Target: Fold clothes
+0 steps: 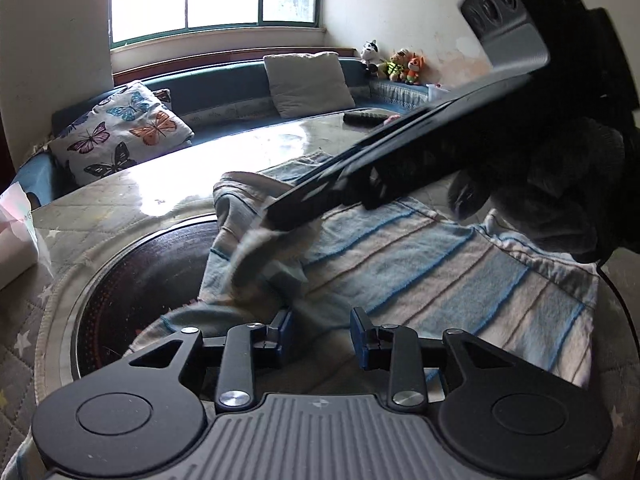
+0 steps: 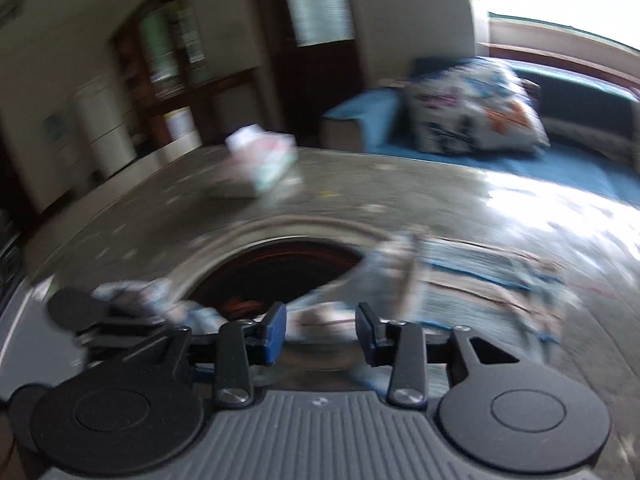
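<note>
Left wrist view: the striped garment point(image 1: 400, 264), pale blue and off-white, lies spread on the counter point(image 1: 120, 196), partly covering the dark round inset point(image 1: 140, 280) on that inset's right side. The left gripper point(image 1: 320, 334) hovers just above the garment's near edge, its jaws standing apart with nothing between them. The right gripper point(image 1: 288, 216) crosses the frame diagonally from the upper right; a bunched fold of the garment sits at its tip, directly above the inset's right rim. The tip itself is hidden by its own dark body, so contact with the cloth cannot be confirmed there. A dark gloved hand point(image 1: 560, 184) grips its handle, cut off at the frame's right edge.

Right wrist view: heavily motion-blurred. The jaws show a gap, with blurred cloth behind them. A tissue pack point(image 2: 262, 160) stands beyond the inset.
</note>
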`<state>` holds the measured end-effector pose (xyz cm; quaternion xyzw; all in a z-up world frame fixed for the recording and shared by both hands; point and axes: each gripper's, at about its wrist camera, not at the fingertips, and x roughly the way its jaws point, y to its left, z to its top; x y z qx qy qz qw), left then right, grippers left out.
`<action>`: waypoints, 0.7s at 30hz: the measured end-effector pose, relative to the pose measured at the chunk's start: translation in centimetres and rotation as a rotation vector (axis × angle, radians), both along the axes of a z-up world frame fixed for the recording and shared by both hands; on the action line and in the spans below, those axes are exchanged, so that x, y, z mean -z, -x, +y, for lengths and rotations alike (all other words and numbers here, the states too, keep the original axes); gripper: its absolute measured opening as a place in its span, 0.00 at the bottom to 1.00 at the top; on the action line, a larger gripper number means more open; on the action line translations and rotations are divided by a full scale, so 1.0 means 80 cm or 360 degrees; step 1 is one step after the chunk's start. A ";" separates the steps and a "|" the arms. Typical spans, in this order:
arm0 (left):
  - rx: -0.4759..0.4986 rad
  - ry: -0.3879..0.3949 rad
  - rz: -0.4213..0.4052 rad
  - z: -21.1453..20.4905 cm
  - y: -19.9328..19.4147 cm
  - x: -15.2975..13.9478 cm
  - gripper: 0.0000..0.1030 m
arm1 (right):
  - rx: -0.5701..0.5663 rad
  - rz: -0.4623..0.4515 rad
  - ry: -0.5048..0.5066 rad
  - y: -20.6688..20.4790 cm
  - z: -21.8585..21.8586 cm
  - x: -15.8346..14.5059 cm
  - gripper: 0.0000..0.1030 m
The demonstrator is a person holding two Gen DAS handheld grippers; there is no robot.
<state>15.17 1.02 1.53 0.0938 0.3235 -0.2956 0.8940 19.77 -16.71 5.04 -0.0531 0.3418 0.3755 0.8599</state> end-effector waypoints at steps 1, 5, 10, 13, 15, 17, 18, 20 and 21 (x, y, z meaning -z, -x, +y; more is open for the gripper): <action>0.0001 -0.0004 -0.0007 0.001 0.003 -0.001 0.35 | -0.0057 -0.0030 0.0033 0.004 0.010 0.001 0.38; -0.0015 -0.0010 -0.0037 0.012 0.010 -0.007 0.37 | -0.0105 -0.0137 0.0192 0.010 0.041 0.011 0.37; -0.0161 0.0072 -0.0097 0.044 0.002 -0.029 0.37 | -0.0019 -0.0070 0.0166 0.000 0.040 0.017 0.29; -0.0333 0.0188 -0.0044 0.067 -0.026 -0.040 0.37 | -0.0024 -0.0049 0.0164 0.000 0.036 0.021 0.28; -0.0407 0.0259 0.0042 0.075 -0.050 -0.042 0.37 | -0.0027 -0.0034 0.0163 0.000 0.033 0.025 0.28; -0.0435 0.0312 0.0145 0.078 -0.072 -0.036 0.37 | -0.0027 -0.0021 0.0160 0.000 0.031 0.028 0.28; -0.0446 0.0337 0.0198 0.078 -0.081 -0.032 0.37 | -0.0021 -0.0018 0.0154 0.000 0.030 0.029 0.28; -0.0461 0.0379 0.0300 0.079 -0.098 -0.022 0.37 | -0.0012 -0.0014 0.0139 0.001 0.028 0.029 0.28; -0.0459 0.0392 0.0342 0.079 -0.105 -0.018 0.37 | -0.0010 -0.0015 0.0133 0.001 0.027 0.029 0.28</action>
